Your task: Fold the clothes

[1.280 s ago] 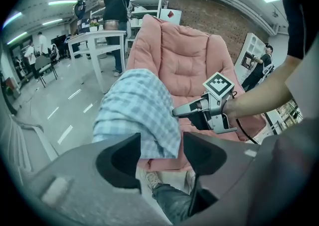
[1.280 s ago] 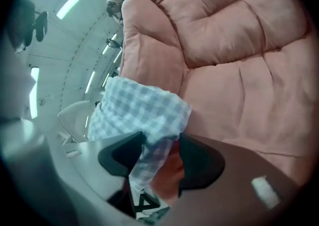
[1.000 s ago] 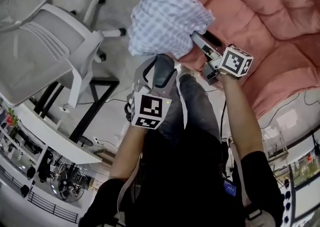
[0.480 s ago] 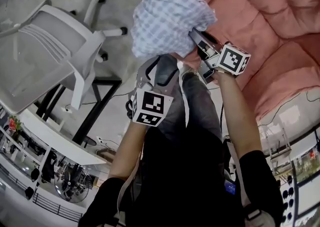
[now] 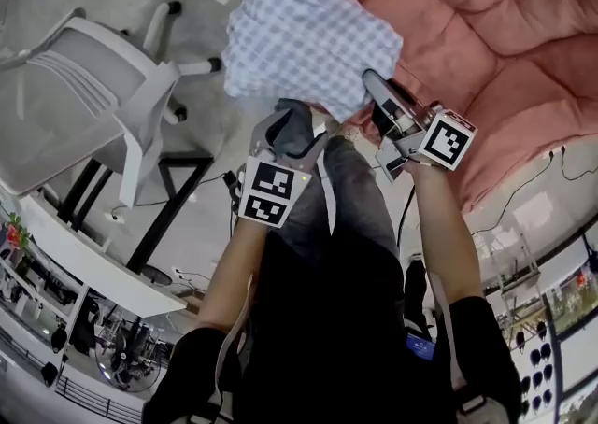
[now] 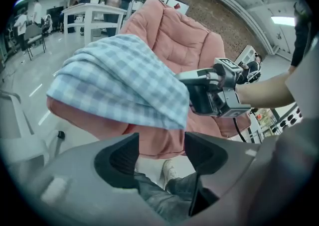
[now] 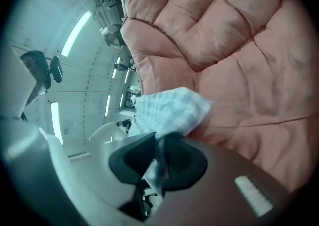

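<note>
A blue-and-white checked cloth lies bunched over the front edge of a pink sofa. My right gripper is at the cloth's right edge. In the right gripper view its jaws have just been closing and now pinch a fold of the checked cloth between the pads. My left gripper hangs just below the cloth's near edge with its jaws apart. In the left gripper view the cloth is ahead and above, with nothing between the jaws, and the right gripper grips the cloth's corner.
A white office chair stands on the floor to the left, with a white desk nearer me. The person's legs and a shoe are right under the grippers. Pink cushions fill the right side.
The right gripper's jaws have shut on the cloth's right edge and lifted it a little. The cloth is spread wider, and the left gripper has edged closer under it.
</note>
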The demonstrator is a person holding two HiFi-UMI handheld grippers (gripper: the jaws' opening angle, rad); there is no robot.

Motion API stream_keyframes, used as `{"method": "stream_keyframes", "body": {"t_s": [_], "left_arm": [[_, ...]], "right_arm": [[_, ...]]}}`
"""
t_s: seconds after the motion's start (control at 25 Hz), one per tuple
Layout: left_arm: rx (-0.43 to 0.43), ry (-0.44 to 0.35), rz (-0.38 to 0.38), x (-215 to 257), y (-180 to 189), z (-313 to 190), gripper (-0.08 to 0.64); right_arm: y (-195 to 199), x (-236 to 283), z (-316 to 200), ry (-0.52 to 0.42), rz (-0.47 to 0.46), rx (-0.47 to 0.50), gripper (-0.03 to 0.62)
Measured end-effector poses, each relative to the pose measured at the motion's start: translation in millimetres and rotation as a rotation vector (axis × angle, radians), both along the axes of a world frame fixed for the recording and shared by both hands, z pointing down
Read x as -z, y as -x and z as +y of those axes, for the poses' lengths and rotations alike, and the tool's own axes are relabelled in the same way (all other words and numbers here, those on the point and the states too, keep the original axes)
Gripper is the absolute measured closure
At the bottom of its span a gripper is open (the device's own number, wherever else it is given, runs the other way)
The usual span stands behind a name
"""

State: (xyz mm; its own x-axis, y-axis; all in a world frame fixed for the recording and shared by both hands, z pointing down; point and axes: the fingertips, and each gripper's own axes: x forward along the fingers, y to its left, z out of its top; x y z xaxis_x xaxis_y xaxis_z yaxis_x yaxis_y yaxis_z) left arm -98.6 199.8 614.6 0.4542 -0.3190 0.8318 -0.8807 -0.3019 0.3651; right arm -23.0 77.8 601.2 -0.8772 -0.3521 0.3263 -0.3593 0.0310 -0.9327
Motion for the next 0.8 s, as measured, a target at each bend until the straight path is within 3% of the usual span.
{"method": "stream_keyframes", "body": {"t_s": [0.08,0.24,0.48,0.56,0.72,0.8], "left_arm": [[-0.024,-0.020,-0.039,-2,-11,7,0.253],[-0.078,-0.129,-0.202,1,-24,13,0.250],[-0.038,-0.229,-0.170,23,-54,6,0.250],[-0.071,-0.293,-0.250,29,-55,-3,0.244],[-0.213,-0.452,-0.532,44,-57,-24,0.233],[-0.223,-0.474,-0.557,46,-61,-24,0.233]], "right_arm": [[-5,16,0,-0.022,-0.016,-0.002,0.543],[-4,41,1,-0.018,-0.032,-0.008,0.543],[-1,82,7,-0.022,-0.068,0.049,0.543],[-1,90,10,-0.003,-0.077,0.064,0.543],[-2,98,6,0.009,-0.065,0.066,0.543],[-3,100,3,0.022,-0.064,0.042,0.543]]}}
